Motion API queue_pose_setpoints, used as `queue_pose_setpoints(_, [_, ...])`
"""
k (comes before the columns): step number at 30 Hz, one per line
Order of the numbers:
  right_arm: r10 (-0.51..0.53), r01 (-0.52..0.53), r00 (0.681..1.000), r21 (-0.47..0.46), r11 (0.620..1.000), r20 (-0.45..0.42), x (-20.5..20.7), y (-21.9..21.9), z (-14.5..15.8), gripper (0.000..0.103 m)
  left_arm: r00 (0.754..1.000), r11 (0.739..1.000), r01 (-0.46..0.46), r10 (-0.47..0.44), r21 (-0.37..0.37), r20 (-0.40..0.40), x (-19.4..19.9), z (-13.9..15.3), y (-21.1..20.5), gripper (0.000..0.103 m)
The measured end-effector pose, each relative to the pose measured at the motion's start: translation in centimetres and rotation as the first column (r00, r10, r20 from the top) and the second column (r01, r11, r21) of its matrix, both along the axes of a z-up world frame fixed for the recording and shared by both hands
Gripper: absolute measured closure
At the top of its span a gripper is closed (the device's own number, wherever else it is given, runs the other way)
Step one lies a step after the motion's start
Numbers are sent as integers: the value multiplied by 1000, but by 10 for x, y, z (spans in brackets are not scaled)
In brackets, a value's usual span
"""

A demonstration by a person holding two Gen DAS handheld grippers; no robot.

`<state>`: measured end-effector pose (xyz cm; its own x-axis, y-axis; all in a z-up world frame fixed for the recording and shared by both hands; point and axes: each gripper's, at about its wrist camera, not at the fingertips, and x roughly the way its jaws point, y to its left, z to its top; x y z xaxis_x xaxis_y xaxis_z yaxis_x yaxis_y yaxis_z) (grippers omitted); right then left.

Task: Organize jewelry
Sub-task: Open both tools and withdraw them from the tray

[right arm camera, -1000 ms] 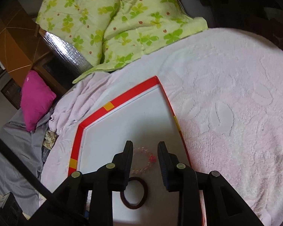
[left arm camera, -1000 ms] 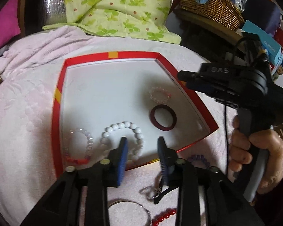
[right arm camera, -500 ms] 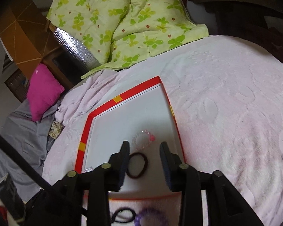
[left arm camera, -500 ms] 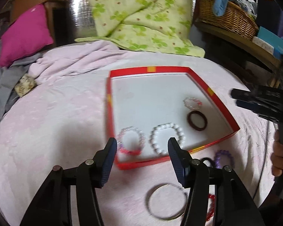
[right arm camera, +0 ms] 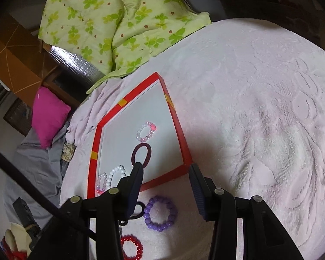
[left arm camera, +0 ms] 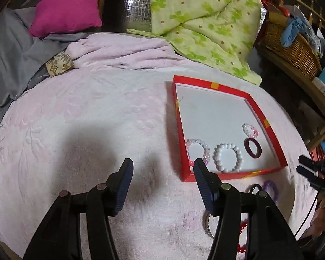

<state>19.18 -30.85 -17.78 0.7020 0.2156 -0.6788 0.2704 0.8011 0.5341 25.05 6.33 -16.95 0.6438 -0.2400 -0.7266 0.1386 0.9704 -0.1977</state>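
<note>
Left wrist view: left gripper (left arm camera: 161,174) empty, jaws wide apart over the pink blanket (left arm camera: 86,119) beside the red tray (left arm camera: 270,138); already inside, near its front wall, the pink-clear bracelet (left arm camera: 197,150), white bead bracelet (left arm camera: 228,157), maroon bangle (left arm camera: 253,148) and small pink-white bracelet (left arm camera: 250,130). Right wrist view: right gripper (right arm camera: 166,178) likewise spread and holding nothing, above the tray's near corner; left outside on the blanket, purple bead bracelet (right arm camera: 160,213), red bead bracelet (right arm camera: 131,247) and a dark ring (right arm camera: 138,211) half hidden by a finger, so roughly half sorted by the look of it
</note>
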Motion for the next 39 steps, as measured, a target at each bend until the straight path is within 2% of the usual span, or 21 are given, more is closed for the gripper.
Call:
queue_pose_setpoints(8, [52, -53, 998, -10, 999, -38, 8, 14, -9, 56, 999, 999, 23, -22, 23, -26, 5, -8, -5, 41])
queue_pose_setpoints(14, [54, -54, 997, -7, 999, -62, 15, 14, -15, 56, 998, 999, 8, -10, -47, -58, 17, -15, -5, 41])
queue_pose_setpoints(21, [73, -75, 994, -23, 997, -76, 23, 20, -18, 56, 993, 994, 74, -81, -81, -88, 26, -25, -27, 41])
queue_pose_setpoints(31, [72, -76, 994, -41, 996, -77, 31, 21, -20, 56, 986, 989, 140, -143, -41, -90, 23, -31, -45, 41])
queue_pose_setpoints(35, [51, -55, 997, -64, 996, -60, 29, 17, -16, 55, 987, 991, 130, -131, -19, -89, 20, -28, -45, 41])
queue_pose_setpoints(39, [72, -77, 995, -65, 995, -65, 23, 16, -14, 55, 988, 989, 147, -147, 15, -39, 6, -15, -43, 41])
